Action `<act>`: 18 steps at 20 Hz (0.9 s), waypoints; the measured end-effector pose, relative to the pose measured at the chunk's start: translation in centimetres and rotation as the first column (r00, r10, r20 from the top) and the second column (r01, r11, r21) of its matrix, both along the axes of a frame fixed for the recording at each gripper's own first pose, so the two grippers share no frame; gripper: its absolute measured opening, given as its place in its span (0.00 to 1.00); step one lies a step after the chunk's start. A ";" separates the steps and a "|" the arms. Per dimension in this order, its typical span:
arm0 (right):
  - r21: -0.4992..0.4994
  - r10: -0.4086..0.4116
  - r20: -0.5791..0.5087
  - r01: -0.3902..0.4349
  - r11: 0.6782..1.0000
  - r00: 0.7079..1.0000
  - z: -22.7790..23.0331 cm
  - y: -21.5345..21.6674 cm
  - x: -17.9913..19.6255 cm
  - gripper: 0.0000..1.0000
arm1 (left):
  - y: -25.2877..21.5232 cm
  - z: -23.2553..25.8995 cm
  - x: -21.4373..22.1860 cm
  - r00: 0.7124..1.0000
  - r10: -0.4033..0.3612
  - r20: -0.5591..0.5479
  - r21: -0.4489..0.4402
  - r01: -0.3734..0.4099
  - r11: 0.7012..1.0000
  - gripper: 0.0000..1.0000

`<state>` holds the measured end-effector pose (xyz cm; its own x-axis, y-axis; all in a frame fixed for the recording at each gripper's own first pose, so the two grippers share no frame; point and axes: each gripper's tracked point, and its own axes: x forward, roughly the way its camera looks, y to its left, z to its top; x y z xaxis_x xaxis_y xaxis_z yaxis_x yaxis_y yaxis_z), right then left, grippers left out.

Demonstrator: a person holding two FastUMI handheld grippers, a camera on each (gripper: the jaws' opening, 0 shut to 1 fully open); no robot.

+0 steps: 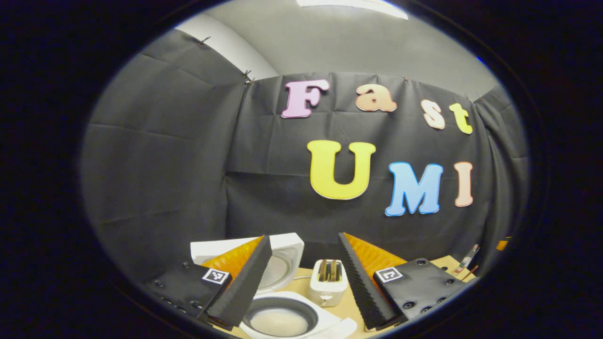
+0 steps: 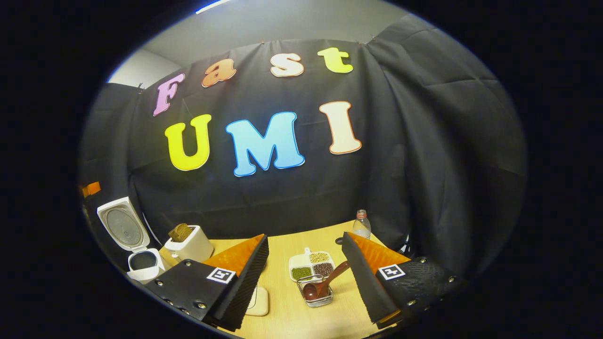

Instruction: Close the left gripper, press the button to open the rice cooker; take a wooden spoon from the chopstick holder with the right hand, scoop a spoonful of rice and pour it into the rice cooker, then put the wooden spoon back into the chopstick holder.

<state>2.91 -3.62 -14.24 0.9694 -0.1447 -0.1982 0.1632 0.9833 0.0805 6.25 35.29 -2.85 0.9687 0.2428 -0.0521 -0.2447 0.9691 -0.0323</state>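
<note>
Left gripper (image 1: 304,282) jaws spread wide, empty; rice cooker (image 1: 282,320) at its 6 o'clock, lid (image 1: 282,263) raised, rice visible in pot. Right gripper (image 2: 306,278) likewise agape, holding nothing; wooden spoon (image 2: 325,282) rests in chopstick holder (image 2: 315,296) between its fingers at 6 o'clock, grain tray (image 2: 311,264) just behind. Toaster (image 2: 188,242) at 9 o'clock; pale wooden table (image 2: 292,320), black cloth walls

Rice cooker (image 1: 301,325): white body and white raised lid (image 1: 282,254), dark inner pot holding pale white rice. Toaster (image 1: 328,282): white, with brown slices in its slots. Tabletop (image 2: 292,310): light wood tone. Divided dish (image 2: 311,264): white, with green, tan and dark reddish-brown contents. Wooden spoon (image 2: 322,284): dark reddish brown. Chopstick holder (image 2: 315,294): silver wire mesh. Bottle (image 2: 361,226): clear.
</note>
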 end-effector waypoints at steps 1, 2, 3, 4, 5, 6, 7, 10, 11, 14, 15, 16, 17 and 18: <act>-0.003 -0.001 0.000 0.001 1.000 1.000 -0.1 0.3 0.0 0.94 | 1.2 0.1 0.8 1.000 0.010 -0.002 -0.005 -0.010 1.000 0.98; -0.005 0.001 0.001 -0.001 1.000 1.000 -0.1 0.5 0.0 0.94 | 2.3 0.1 1.6 1.000 0.019 -0.001 -0.009 -0.019 1.000 0.96; -0.005 0.004 0.003 -0.004 1.000 1.000 0.1 0.9 0.0 0.94 | 3.3 0.0 2.5 1.000 0.027 -0.004 -0.012 -0.027 1.000 0.96; -0.008 0.005 0.004 -0.005 1.000 1.000 0.1 1.2 0.1 0.94 | 4.4 -0.4 3.5 0.999 0.037 -0.008 -0.014 -0.037 0.999 0.97; -0.013 0.005 0.002 -0.005 1.000 1.000 0.0 1.3 0.2 0.94 | 5.6 -0.8 4.3 0.998 0.052 -0.019 -0.013 -0.052 0.999 0.96; -0.014 0.006 0.001 -0.006 1.000 1.000 0.0 1.6 0.3 0.94 | 6.8 -1.5 5.3 0.997 0.069 -0.032 -0.015 -0.070 0.997 0.96; -0.015 0.006 -0.005 -0.006 1.000 1.000 -0.3 1.7 0.4 0.94 | 7.9 -2.2 6.3 0.996 0.082 -0.045 -0.023 -0.083 0.996 0.97; -0.008 0.001 -0.015 -0.001 1.000 1.000 -0.5 2.0 0.9 0.94 | 10.6 -4.1 9.0 0.991 0.113 -0.071 -0.034 -0.116 0.993 0.98; -0.012 0.000 -0.015 0.000 1.000 1.000 -0.6 2.1 1.0 0.94 | 11.8 -4.7 9.7 0.987 0.137 -0.084 -0.023 -0.139 0.990 0.97; -0.029 0.002 -0.023 -0.003 1.000 1.000 -0.7 2.1 0.9 0.94 | 14.3 -6.9 11.2 0.973 0.186 -0.134 -0.063 -0.195 0.979 0.96; -0.031 0.004 -0.029 -0.004 1.000 1.000 -0.8 2.1 1.0 0.94 | 15.1 -7.9 11.3 0.961 0.217 -0.171 -0.070 -0.232 0.970 0.98; -0.031 0.001 -0.038 -0.002 1.000 0.999 -1.1 2.0 1.1 0.94 | 15.4 -7.9 11.5 0.954 0.235 -0.185 -0.028 -0.245 0.969 0.97; -0.030 0.001 -0.045 -0.003 1.000 0.999 -1.4 1.9 1.2 0.94 | 15.3 -8.8 11.6 0.946 0.242 -0.217 0.006 -0.247 0.969 0.89; -0.025 0.004 -0.047 -0.006 1.000 0.999 -1.5 2.0 1.4 0.94 | 14.9 -8.8 11.3 0.950 0.238 -0.201 0.007 -0.242 0.970 0.92</act>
